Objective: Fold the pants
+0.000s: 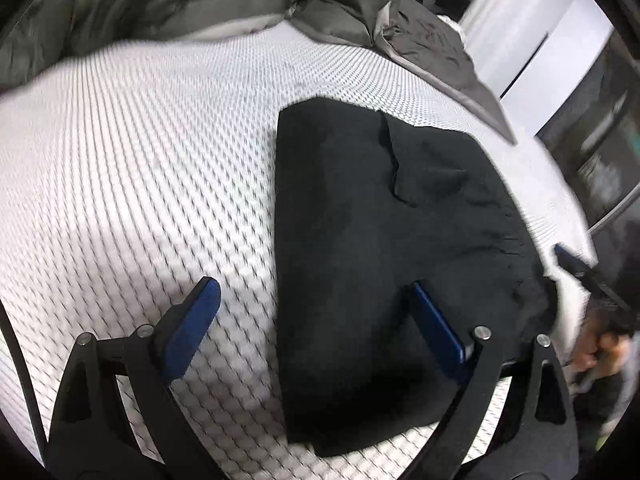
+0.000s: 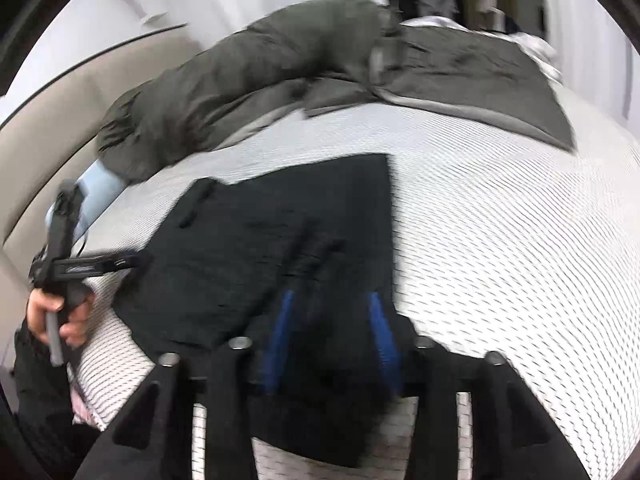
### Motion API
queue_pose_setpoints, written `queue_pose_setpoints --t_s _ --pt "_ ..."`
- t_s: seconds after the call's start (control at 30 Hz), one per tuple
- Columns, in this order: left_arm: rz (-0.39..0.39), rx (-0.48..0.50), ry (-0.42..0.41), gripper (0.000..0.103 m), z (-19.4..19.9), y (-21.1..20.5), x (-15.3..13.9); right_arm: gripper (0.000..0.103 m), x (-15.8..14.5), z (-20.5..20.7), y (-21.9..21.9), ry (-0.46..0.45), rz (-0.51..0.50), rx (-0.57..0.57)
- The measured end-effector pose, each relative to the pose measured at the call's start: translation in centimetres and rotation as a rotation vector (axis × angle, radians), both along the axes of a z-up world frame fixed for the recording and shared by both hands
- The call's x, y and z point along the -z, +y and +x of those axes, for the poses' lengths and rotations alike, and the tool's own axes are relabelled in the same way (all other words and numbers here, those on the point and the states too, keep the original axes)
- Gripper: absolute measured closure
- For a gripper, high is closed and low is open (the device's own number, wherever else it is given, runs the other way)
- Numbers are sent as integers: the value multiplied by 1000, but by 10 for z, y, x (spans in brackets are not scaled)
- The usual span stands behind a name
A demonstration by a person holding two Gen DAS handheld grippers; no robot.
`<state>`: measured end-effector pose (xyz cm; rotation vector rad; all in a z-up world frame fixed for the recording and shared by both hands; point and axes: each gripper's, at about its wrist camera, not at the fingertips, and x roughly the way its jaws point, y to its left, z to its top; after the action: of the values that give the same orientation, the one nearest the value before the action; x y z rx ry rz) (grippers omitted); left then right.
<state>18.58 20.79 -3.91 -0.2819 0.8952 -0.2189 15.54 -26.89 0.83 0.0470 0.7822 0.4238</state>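
Two tools are seen over a bed [image 1: 132, 152] whose cover is white, quilted in a fine diamond pattern; on it the black pants [image 1: 380, 216] are laid as a flat, roughly rectangular folded bundle, matte and soft, with a few creases and a seam running down the upper layer; no container is seen in either view; the left tool [image 1: 312, 320] is spread wide, its blue-padded fingers [image 1: 192, 324] set far apart, one hanging above the bare quilted cover and the other above the near part of the pants, with nothing held between them; the right tool [image 2: 332, 344] is set at a narrower opening over the near edge of the pants [image 2: 280, 240], where dark cloth lies between its blue-lined fingers [image 2: 280, 336]; whether the cloth is actually pinched cannot be told, since the view is blurred; in the right wrist view the left tool [image 2: 132, 260] is also seen from the side, reaching the left edge of the pants, its handle gripped by a bare hand [image 2: 56, 316]; at the far side of the bed a rumpled grey-green duvet [image 2: 280, 64] is heaped, smooth and puffy, beside a flatter grey sheet [image 2: 480, 76]; a pale blue item [image 2: 96, 192] shows under the duvet's left end
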Motion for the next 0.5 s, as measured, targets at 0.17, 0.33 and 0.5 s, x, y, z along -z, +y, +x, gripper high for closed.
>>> queue_pose_setpoints --t_s 0.17,0.33,0.5 --pt "-75 51 18 38 -10 3 20 51 30 23 -28 156 98 12" --pt "-55 58 14 42 -20 -6 21 61 39 16 -17 213 28 -61" --pt "21 38 -12 42 -22 -19 6 61 42 -23 -32 205 37 -124"
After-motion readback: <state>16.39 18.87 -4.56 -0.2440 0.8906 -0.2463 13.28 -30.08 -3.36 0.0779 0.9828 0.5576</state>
